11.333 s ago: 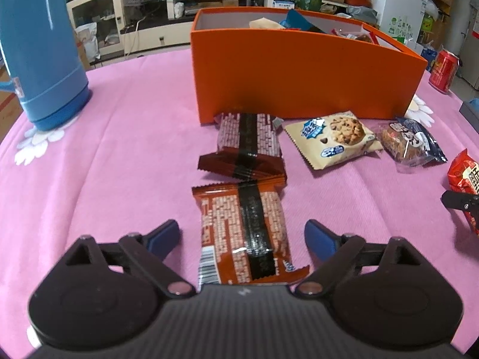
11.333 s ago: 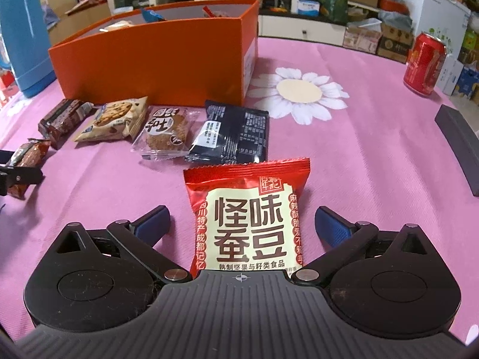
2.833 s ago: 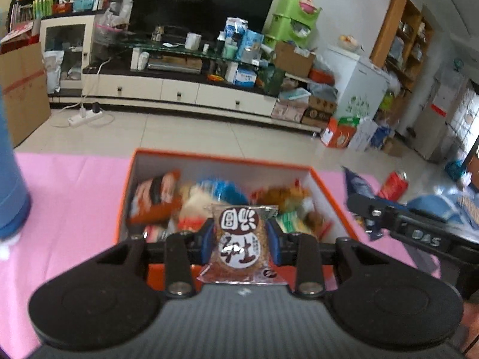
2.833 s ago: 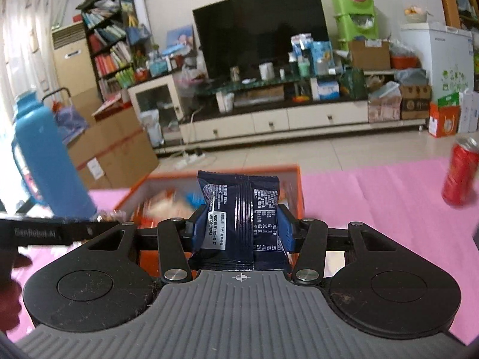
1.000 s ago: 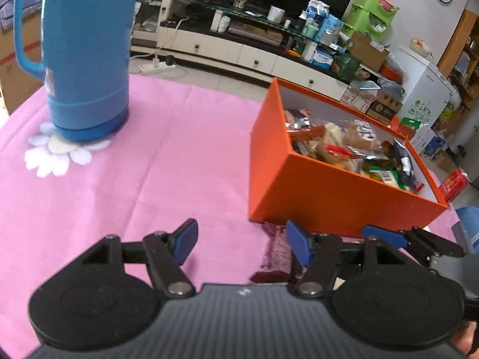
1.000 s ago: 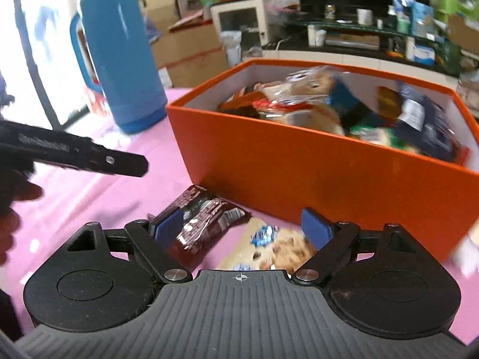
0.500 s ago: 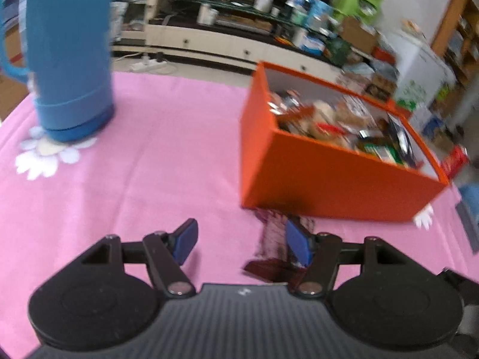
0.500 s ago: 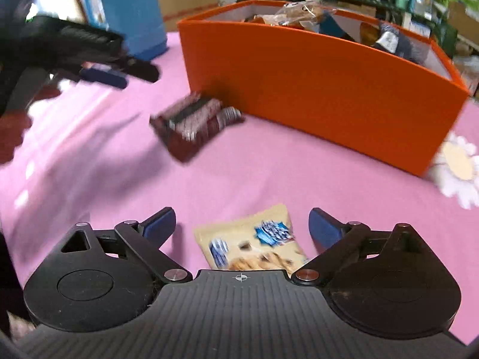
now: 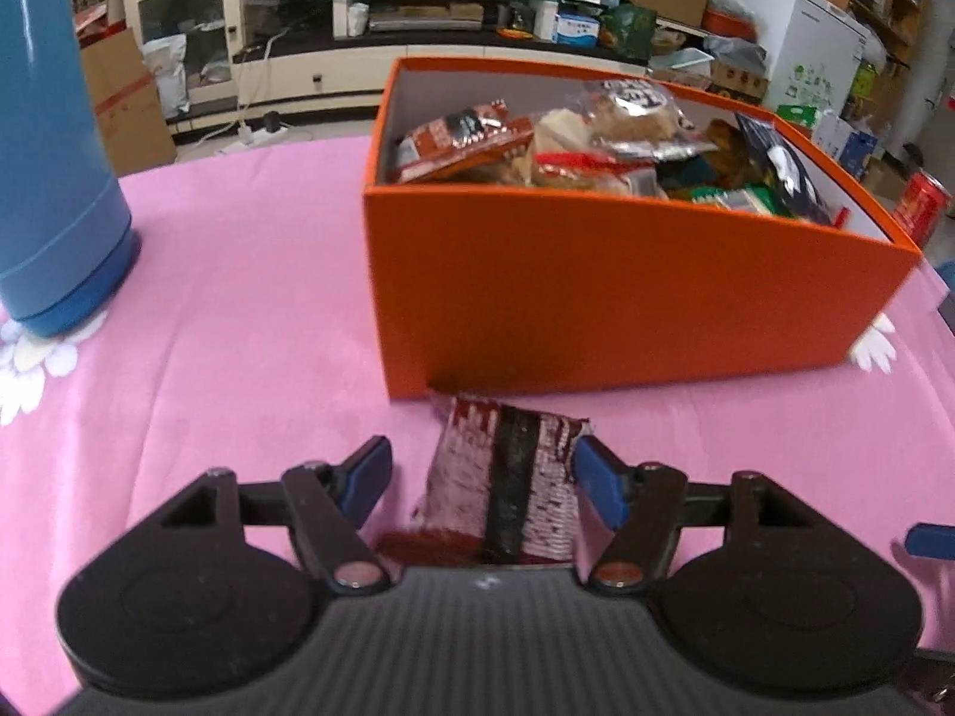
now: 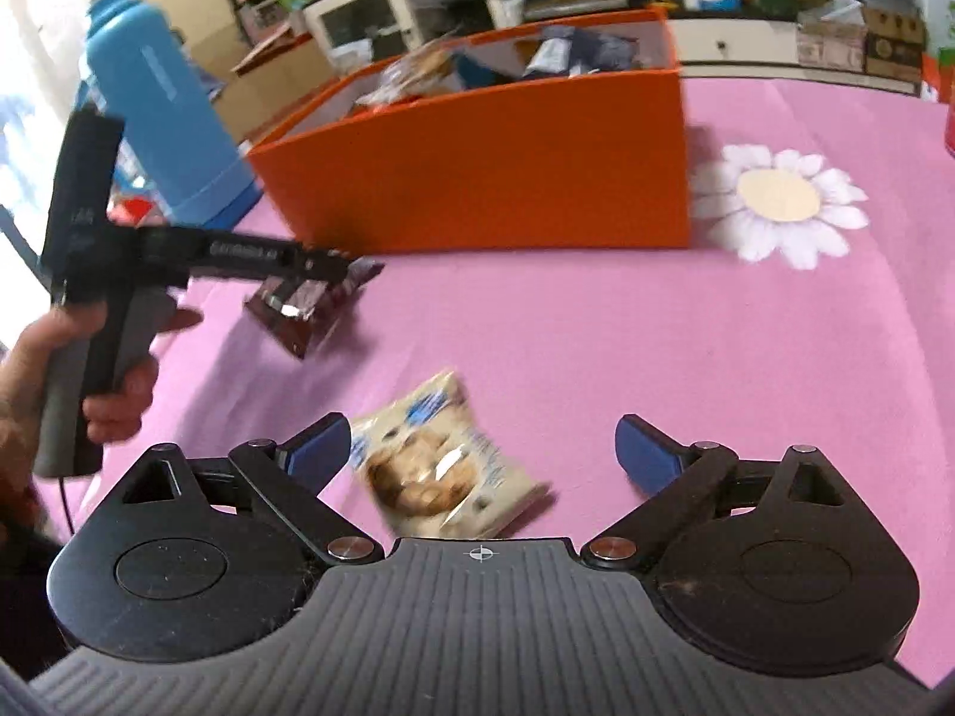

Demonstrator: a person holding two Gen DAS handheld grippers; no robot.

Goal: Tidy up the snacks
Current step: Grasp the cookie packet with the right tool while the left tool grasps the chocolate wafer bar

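Left wrist: thermos [image 9: 54,179] beside box [image 9: 597,298], blurry.

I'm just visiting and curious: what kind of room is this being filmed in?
Most likely a lived-in home living room: a long TV cabinet crowded with household items, a white chest freezer beside it, and a flowered pink tablecloth under the snacks.

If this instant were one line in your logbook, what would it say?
left gripper: open around brown wafer pack | right gripper: open around cookie pack | both packs on pink tablecloth | orange box: holds snacks
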